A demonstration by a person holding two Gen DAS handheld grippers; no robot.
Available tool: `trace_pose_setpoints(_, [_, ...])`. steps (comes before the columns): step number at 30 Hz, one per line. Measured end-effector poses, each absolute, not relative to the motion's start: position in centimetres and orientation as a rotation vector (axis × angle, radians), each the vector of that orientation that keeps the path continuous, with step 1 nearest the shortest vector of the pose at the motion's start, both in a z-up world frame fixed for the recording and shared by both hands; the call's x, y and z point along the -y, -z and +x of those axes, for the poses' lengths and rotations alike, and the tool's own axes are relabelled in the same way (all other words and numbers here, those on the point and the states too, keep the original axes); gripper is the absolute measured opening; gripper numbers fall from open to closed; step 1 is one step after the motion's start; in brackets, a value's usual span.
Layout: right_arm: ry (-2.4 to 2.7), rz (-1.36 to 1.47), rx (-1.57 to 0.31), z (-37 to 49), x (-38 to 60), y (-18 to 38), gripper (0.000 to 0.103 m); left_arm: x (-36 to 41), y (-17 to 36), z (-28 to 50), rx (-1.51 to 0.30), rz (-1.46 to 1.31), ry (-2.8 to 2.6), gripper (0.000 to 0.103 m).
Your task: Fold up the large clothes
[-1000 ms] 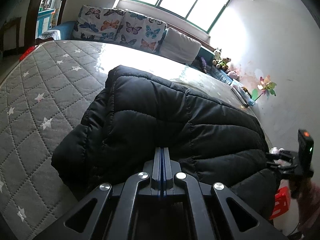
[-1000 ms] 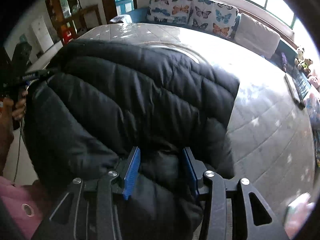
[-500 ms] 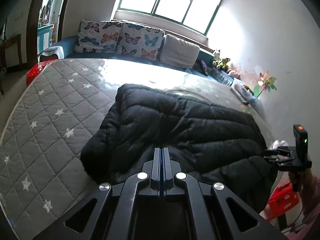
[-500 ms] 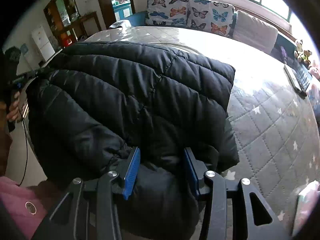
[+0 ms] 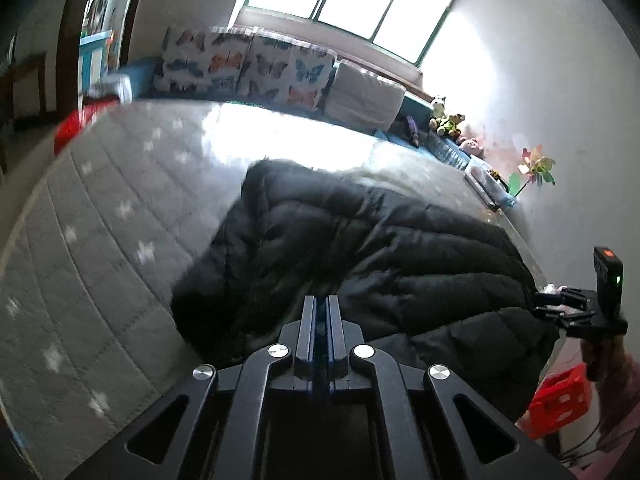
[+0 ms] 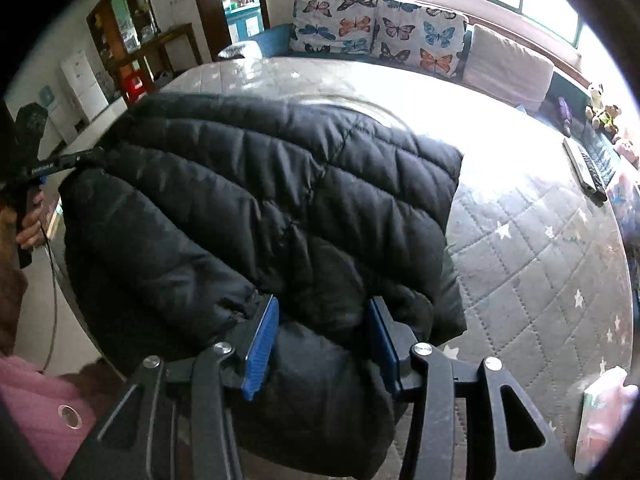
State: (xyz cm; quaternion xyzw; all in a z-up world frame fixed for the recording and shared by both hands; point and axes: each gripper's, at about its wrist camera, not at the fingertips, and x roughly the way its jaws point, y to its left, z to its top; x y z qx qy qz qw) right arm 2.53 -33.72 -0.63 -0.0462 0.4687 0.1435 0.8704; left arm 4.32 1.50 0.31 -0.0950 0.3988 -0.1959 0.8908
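A black puffer jacket (image 5: 380,248) lies folded on the grey star-quilted mattress (image 5: 100,220), and its near edge hangs over the side of the bed. My left gripper (image 5: 320,302) is shut, with no cloth visible between its pads, just short of the jacket's near left side. The right wrist view shows the left gripper (image 6: 94,156) at the jacket's (image 6: 280,200) far left corner. My right gripper (image 6: 324,312) has a thick fold of the jacket's near edge between its blue pads. Its jaws are opening, and the puffy cloth still fills the gap. The left wrist view shows the right gripper (image 5: 538,306) at the jacket's right end.
Butterfly pillows (image 6: 380,32) and a beige cushion (image 6: 508,68) line the far side under the window. A remote (image 6: 584,168) and soft toys (image 5: 444,116) lie along the right edge. A red stool (image 5: 560,400) stands on the floor. A pink sleeve (image 6: 32,420) is at lower left.
The left gripper has drawn back and up from the jacket, so more mattress shows. The right gripper's pads stand a little wider around the fold.
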Motion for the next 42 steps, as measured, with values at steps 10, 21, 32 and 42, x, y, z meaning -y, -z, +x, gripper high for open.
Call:
trace_pose_setpoints(10, [-0.255,0.014,-0.919,4.6,37.1,-1.2,0.072,-1.8,-3.7,8.3,-0.768,-0.173,0.324,0.103])
trace_pose_setpoints(21, [-0.295,0.319,-0.916,9.1,42.3,1.4,0.083,-3.5,1.3,15.3,-0.958,-0.274,0.325,0.103])
trace_pose_setpoints(32, [-0.446,0.664,-0.976,11.7,45.9,7.2,0.098,-6.2,6.8,18.3,-0.999,-0.441,0.458,0.103])
trace_pose_setpoints(42, [-0.521,0.654,-1.027,9.2,45.2,6.7,0.098,-6.9,9.6,19.5,-1.015,-0.478,0.518,0.103])
